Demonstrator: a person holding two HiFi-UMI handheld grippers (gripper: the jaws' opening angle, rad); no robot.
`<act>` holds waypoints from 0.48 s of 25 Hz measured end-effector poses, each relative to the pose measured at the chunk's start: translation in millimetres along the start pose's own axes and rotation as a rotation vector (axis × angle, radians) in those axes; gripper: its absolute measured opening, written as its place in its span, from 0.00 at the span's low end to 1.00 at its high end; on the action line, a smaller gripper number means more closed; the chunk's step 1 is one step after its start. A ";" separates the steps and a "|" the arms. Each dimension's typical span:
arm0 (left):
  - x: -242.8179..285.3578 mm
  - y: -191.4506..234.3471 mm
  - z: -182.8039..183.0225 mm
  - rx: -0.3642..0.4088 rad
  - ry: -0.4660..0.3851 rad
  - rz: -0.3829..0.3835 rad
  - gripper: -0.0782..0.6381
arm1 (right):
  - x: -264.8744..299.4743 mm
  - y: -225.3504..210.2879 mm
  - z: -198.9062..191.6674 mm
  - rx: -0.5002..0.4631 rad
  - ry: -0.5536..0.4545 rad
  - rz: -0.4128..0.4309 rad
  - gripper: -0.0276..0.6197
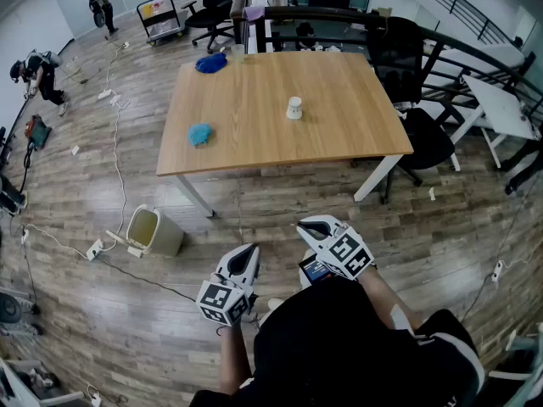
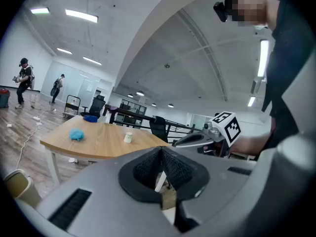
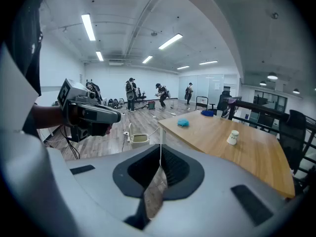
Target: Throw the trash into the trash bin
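Note:
A beige trash bin (image 1: pixel 153 230) stands on the wood floor by the table's near left leg. On the wooden table (image 1: pixel 339 142) lie a light blue crumpled wad (image 1: pixel 200 134), a white paper cup (image 1: pixel 293 108) and a dark blue cloth (image 1: pixel 211 62). My left gripper (image 1: pixel 251 249) and right gripper (image 1: pixel 304 225) hover over the floor short of the table's near edge. Both are shut and empty. The left gripper view shows its pads (image 2: pixel 162 149) closed together, with the wad (image 2: pixel 76 134) and cup (image 2: pixel 128 138) ahead. In the right gripper view the jaws meet, and the bin (image 3: pixel 139 138) and wad (image 3: pixel 183 123) lie beyond.
Black office chairs (image 1: pixel 416 134) stand at the table's right and far sides. Cables and a power strip (image 1: pixel 95 249) trail over the floor left of the bin. People (image 1: pixel 38 75) move about at the far left, near a cart (image 1: pixel 161 15). A white desk (image 1: pixel 501 108) is at right.

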State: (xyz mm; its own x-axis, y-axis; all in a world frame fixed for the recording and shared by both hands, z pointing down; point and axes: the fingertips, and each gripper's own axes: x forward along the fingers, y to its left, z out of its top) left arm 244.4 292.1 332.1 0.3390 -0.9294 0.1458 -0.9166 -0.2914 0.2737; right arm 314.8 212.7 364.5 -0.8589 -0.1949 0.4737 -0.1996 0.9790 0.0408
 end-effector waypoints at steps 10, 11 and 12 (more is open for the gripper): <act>55.7 53.0 13.1 0.014 -0.008 0.016 0.12 | 61.3 -48.2 7.3 -0.031 0.013 0.066 0.04; 68.9 62.6 21.0 0.041 -0.009 0.024 0.12 | 70.3 -62.4 14.3 -0.030 -0.003 0.068 0.04; 83.5 72.3 29.4 0.063 -0.007 0.031 0.12 | 78.3 -78.6 23.2 -0.030 -0.025 0.068 0.04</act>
State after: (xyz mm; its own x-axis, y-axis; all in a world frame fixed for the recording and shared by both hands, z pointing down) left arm 200.2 186.7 336.1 0.3087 -0.9398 0.1465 -0.9384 -0.2757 0.2083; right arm 252.3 119.2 378.0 -0.8817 -0.1293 0.4537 -0.1267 0.9913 0.0361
